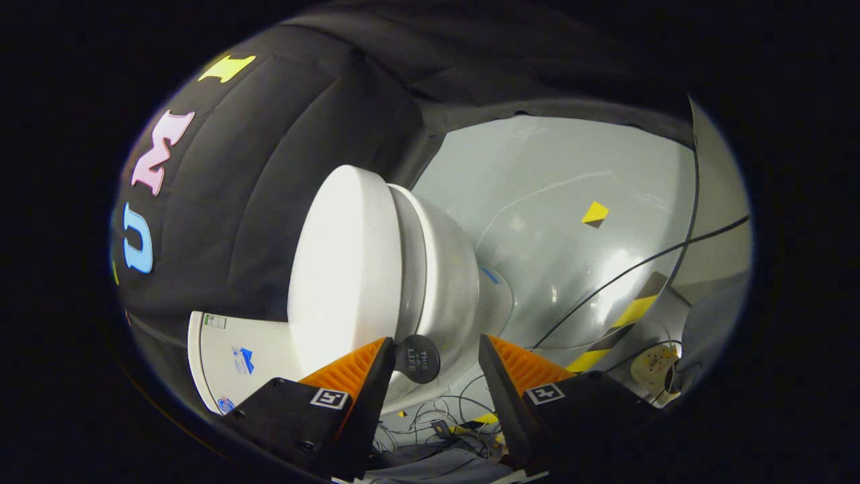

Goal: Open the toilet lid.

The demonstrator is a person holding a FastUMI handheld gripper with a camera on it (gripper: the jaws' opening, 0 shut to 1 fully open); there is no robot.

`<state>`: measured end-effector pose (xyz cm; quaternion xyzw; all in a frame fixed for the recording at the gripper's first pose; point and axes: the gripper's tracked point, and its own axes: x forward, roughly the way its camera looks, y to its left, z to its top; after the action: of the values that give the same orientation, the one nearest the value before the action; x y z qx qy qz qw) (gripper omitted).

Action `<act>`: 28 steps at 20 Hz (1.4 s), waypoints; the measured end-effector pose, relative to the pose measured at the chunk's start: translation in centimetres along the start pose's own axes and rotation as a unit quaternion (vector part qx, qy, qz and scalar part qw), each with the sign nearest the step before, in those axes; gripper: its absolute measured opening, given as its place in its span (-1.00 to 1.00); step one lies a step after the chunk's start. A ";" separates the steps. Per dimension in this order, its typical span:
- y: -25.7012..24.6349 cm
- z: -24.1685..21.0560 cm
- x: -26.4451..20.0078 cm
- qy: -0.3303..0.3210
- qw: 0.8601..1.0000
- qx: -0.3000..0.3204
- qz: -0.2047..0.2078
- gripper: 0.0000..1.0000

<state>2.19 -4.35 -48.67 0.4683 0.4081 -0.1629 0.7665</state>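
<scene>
The view is rolled sideways, so the white toilet lies across the picture. Its lid (pixel 342 269) rests closed against the seat and bowl (pixel 450 282), and the tank (pixel 232 353) shows beside the lid, beyond the left finger. My gripper (pixel 437 359) is open, its fingers spread to either side of the bowl's near side. The left finger (pixel 359 373) is close to the lid's edge; I cannot tell if it touches. A dark round disc (pixel 416 358) shows in the gap just beyond the fingers. Nothing is held.
Grey floor (pixel 571 175) spreads past the bowl, with a yellow-and-black square marker (pixel 594 214), striped tape (pixel 631 316) and a black cable (pixel 638 269) across it. A round white object (pixel 655 366) lies beyond the right finger. Tangled wires (pixel 443 420) lie between the fingers' bases.
</scene>
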 end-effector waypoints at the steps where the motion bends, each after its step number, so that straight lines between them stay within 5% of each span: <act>1: 0.2 -0.1 0.3 0.003 1.000 0.012 0.007 0.60; 2: 0.3 -0.2 0.1 0.007 1.000 0.025 0.011 0.60; 3: 0.3 -0.4 0.7 0.010 0.999 0.038 0.014 0.26; 6: 1.0 -0.3 1.2 0.013 0.997 0.065 0.041 0.04; 9: 1.1 -0.4 1.2 0.020 0.997 0.063 0.043 -0.43; 13: 1.4 -0.2 0.7 0.023 0.996 0.069 0.054 -0.45; 15: 1.9 -0.1 0.1 0.026 0.996 0.066 0.055 -0.90; 28: 2.2 -0.1 -0.3 0.008 0.999 0.007 0.039 -0.90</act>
<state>3.31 -3.23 -47.15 0.4900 0.3946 -0.1323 0.7659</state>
